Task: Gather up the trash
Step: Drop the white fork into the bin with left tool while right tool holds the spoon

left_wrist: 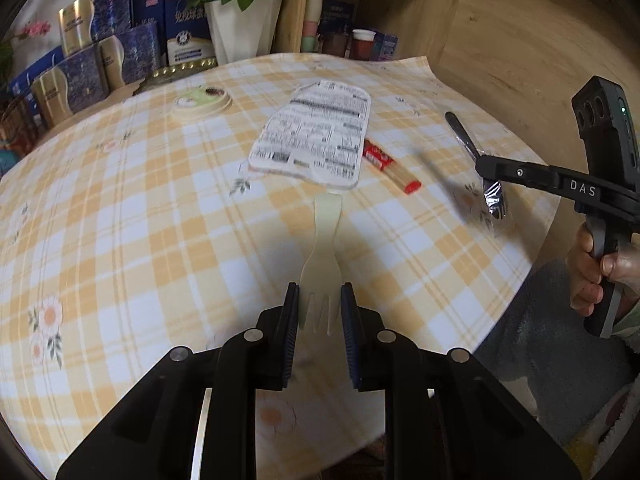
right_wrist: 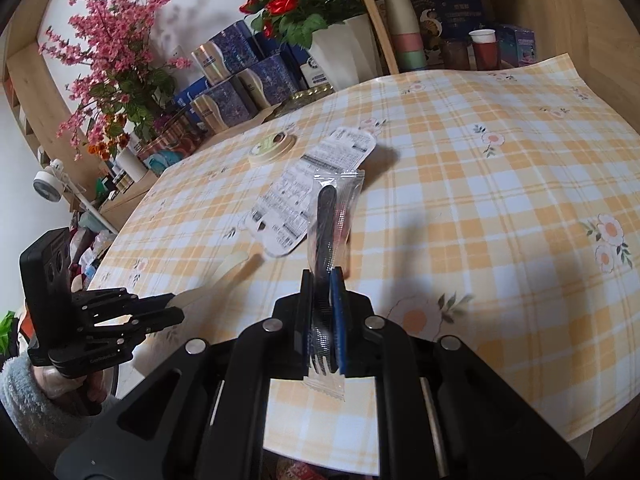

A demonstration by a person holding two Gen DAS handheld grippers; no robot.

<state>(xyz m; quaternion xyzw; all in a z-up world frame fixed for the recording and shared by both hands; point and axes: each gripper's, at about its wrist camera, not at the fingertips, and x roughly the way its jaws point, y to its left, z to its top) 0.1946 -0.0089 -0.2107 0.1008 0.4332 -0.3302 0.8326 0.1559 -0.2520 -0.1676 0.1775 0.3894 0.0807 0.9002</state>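
Observation:
My left gripper (left_wrist: pixel 320 300) is shut on the tine end of a cream plastic fork (left_wrist: pixel 322 240), whose handle points away over the checked tablecloth (left_wrist: pixel 140 208). My right gripper (right_wrist: pixel 322 292) is shut on a black fork in a clear wrapper (right_wrist: pixel 330 220), held upright above the cloth. Each gripper also shows in the other's view: the right gripper (left_wrist: pixel 492 184) at the right, the left gripper (right_wrist: pixel 172 308) at the lower left. On the cloth lie a white printed film lid (left_wrist: pixel 316 132), a red and cream wrapper (left_wrist: pixel 390 166) and a round cup lid (left_wrist: pixel 202 102).
Blue and gold boxes (left_wrist: pixel 92 60), a white pot of red roses (left_wrist: pixel 244 24) and pink flowers (right_wrist: pixel 112 52) line the far side. A wooden shelf (right_wrist: pixel 440 20) with stacked cups stands behind. The table's edge (left_wrist: pixel 532 248) runs down the right, near a person's hand (left_wrist: pixel 592 272).

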